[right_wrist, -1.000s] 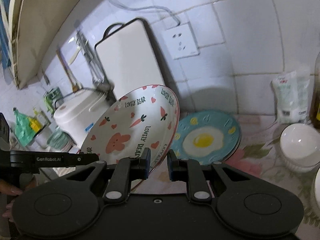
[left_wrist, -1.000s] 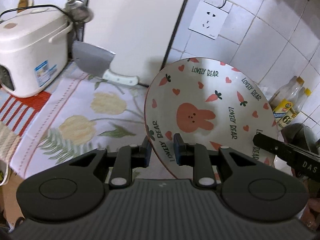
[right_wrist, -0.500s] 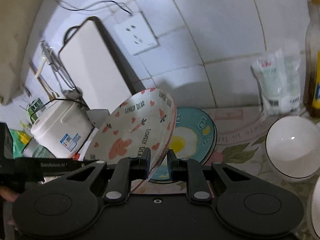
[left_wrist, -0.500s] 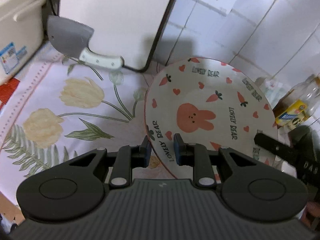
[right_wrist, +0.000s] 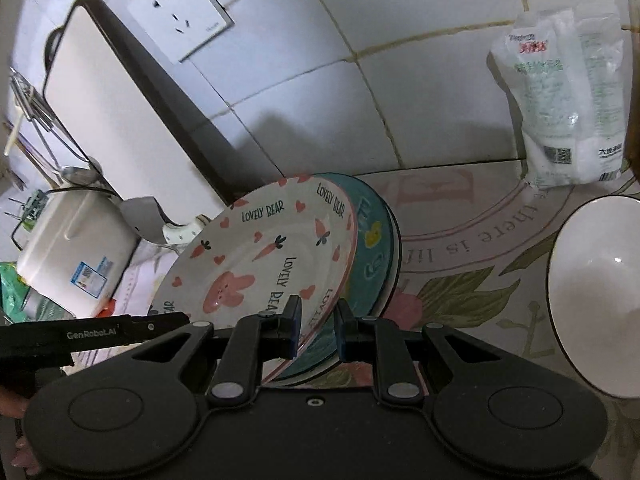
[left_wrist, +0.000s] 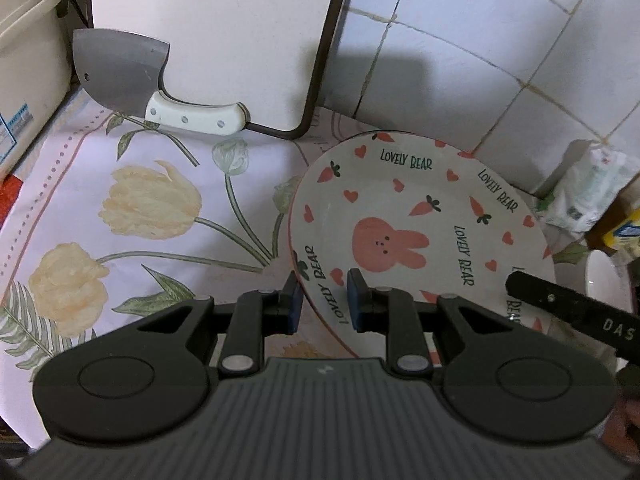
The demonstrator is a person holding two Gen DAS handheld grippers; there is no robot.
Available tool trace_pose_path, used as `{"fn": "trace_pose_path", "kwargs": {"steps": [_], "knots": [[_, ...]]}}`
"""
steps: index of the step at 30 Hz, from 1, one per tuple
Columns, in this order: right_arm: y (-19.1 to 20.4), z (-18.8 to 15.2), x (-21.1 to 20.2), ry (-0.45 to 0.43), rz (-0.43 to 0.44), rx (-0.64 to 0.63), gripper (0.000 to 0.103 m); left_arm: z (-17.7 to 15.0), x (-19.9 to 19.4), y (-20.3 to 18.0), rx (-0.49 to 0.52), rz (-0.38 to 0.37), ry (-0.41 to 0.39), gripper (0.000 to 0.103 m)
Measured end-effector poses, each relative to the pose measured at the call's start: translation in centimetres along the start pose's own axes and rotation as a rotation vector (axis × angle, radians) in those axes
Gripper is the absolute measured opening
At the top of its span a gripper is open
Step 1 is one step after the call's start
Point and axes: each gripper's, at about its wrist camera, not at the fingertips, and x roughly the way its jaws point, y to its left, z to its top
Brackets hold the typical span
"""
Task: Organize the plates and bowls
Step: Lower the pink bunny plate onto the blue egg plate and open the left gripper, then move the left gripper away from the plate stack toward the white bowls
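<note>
Left wrist view: the left gripper (left_wrist: 323,298) pinches the near rim of the rabbit plate (left_wrist: 416,216). Right wrist view: the right gripper (right_wrist: 316,326) pinches the opposite rim, with the plate tilted over the teal plate stack (right_wrist: 374,240). Judgement: the stacking step is in hand; the next move calls for levelling the plate, seating it on the stack, then spreading both jaws. A floral cloth (left_wrist: 160,208) covers the counter, a white bowl (right_wrist: 596,304) sits at right, and the tiled wall (right_wrist: 320,100) stands behind.
</note>
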Motion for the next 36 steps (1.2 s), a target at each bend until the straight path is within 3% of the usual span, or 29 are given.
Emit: {"fn": "trace_pose_path", "kwargs": {"steps": [7,15,25,30,36], "knots": [[0.4,0.8,1.2,0.015,-0.094,-0.060,0.021,0.6,1.2,-0.7,0.013,0.016,0.022,0.021],[1.5,1.5,1.9,0.031,-0.170,-0.145,0.022,0.7,2.0,-0.4,-0.041,0.020,0.041,0.022],[2.0,1.4,1.7,0.032,-0.196,-0.199,0.027,1.4,1.8,-1.4,-0.021,0.087,0.091,0.023],[1.5,0.7,0.9,0.016,-0.197,-0.189,0.033,1.5,-0.2,-1.3,0.017,0.105,0.041,0.023],[2.0,0.0,-2.8,-0.073,-0.126,-0.183,0.033,0.2,-3.5,-1.7,0.038,0.058,0.023,0.023]]}}
